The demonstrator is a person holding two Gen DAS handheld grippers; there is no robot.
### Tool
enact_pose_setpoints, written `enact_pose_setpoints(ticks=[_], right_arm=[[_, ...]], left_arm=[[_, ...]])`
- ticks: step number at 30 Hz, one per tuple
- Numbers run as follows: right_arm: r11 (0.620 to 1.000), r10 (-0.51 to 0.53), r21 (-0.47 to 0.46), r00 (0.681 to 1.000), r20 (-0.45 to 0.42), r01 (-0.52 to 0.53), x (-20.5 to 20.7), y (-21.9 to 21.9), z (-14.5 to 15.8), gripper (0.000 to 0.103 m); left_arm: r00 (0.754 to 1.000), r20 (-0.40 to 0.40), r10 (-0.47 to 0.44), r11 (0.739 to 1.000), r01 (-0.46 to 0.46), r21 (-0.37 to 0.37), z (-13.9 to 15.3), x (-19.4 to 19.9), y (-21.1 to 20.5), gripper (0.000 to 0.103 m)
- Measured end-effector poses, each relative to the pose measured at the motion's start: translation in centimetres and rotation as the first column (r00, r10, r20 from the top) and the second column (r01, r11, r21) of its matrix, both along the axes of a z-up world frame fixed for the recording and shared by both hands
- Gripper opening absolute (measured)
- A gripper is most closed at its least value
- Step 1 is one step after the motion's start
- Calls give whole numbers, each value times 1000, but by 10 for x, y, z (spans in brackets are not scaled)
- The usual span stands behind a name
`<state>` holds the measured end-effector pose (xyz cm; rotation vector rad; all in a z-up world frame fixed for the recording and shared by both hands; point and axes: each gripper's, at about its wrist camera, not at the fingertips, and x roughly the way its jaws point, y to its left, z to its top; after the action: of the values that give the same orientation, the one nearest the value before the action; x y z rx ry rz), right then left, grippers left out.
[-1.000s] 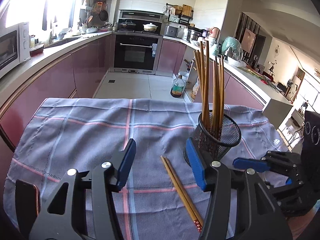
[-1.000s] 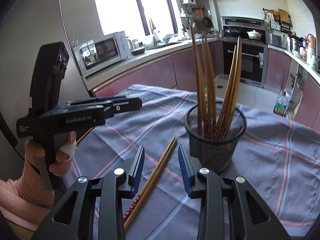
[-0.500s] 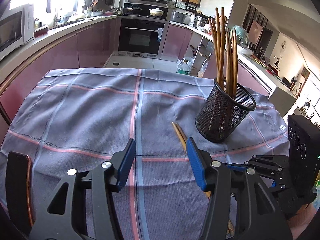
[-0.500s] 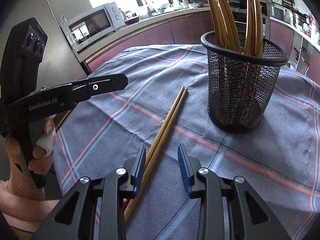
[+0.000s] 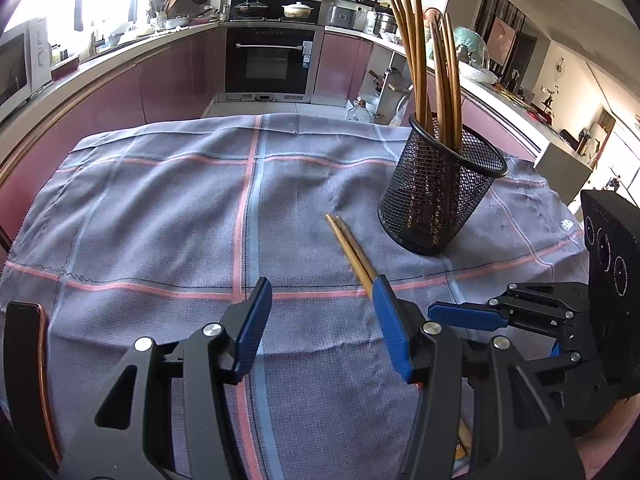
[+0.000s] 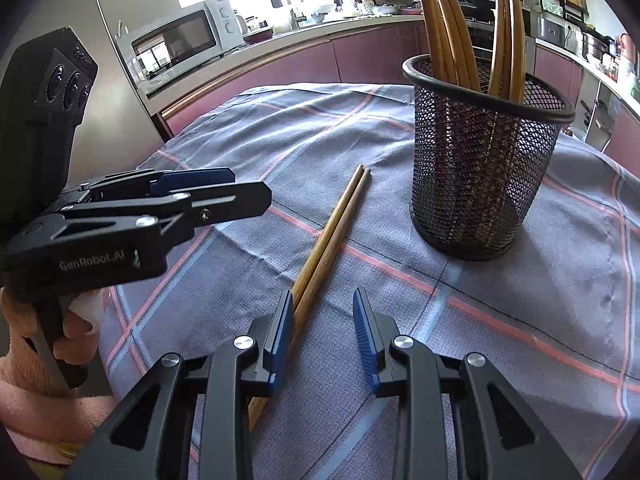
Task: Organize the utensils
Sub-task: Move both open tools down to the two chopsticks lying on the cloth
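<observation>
A pair of brown chopsticks (image 6: 328, 236) lies side by side on the grey checked cloth (image 6: 520, 300); it also shows in the left wrist view (image 5: 352, 250). A black mesh cup (image 6: 482, 156) holding several upright chopsticks stands just right of the pair, also in the left wrist view (image 5: 438, 190). My right gripper (image 6: 322, 316) is open and low over the cloth, its left pad beside the near part of the pair. My left gripper (image 5: 320, 312) is open and empty, with the pair passing under its right finger.
A dark phone (image 5: 24, 364) lies at the cloth's near left edge. A purple kitchen counter with a microwave (image 6: 180, 44) runs behind the table, an oven (image 5: 272, 60) at the far end. The left gripper's body (image 6: 132, 216) hovers left of the pair.
Both grippers have moved lower and closer to the cloth. The loose pair now runs under my right gripper's left pad and my left gripper's right finger. Both stay open.
</observation>
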<state>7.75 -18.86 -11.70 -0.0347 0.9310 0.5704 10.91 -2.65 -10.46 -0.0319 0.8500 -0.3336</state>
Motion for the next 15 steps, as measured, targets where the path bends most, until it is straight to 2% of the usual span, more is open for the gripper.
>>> enact_pose_setpoints(ticks=[15], right_arm=[[999,-32,7,999,-6,32,3,-16,0,28]], left_arm=[[995,-34,-90,992,92,83,-18,3,-33,52]])
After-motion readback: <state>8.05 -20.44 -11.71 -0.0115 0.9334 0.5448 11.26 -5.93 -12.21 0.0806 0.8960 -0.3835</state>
